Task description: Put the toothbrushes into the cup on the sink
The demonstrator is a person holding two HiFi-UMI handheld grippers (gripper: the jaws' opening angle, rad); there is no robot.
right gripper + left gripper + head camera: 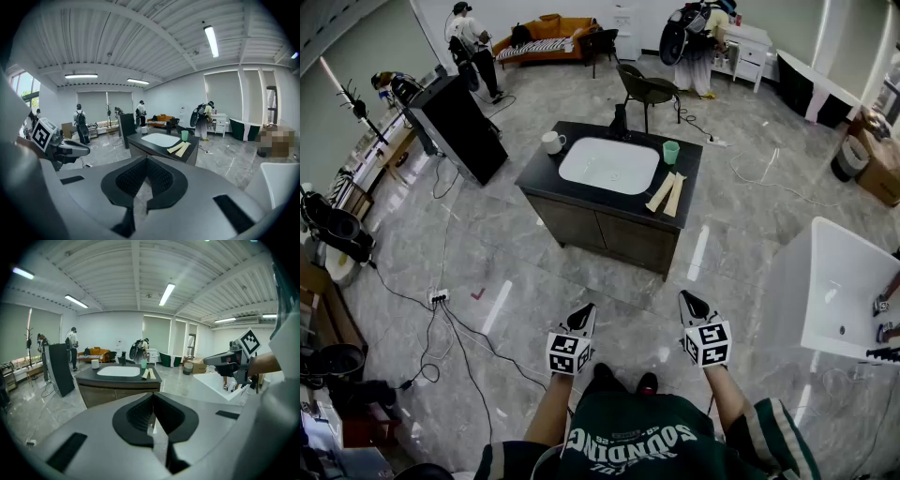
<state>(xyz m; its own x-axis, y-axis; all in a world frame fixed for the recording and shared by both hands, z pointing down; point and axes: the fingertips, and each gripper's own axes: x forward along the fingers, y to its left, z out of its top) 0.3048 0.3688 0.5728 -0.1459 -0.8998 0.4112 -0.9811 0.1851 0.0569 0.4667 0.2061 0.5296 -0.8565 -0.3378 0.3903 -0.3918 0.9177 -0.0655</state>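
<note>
Though far from sink (609,166), grippers (581,319) (694,307) closed

The person held the left forearm (546,417) and the right forearm (729,398) out ahead, side by side. The left gripper (580,319) and the right gripper (693,306) pointed forward and slightly downward, apart from each other, each with its jaws together on nothing.

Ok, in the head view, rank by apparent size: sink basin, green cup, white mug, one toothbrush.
1. Sink basin, clearly the largest.
2. Toothbrush, longer than either vessel.
3. White mug and green cup: they look about alike, so unranked.
</note>
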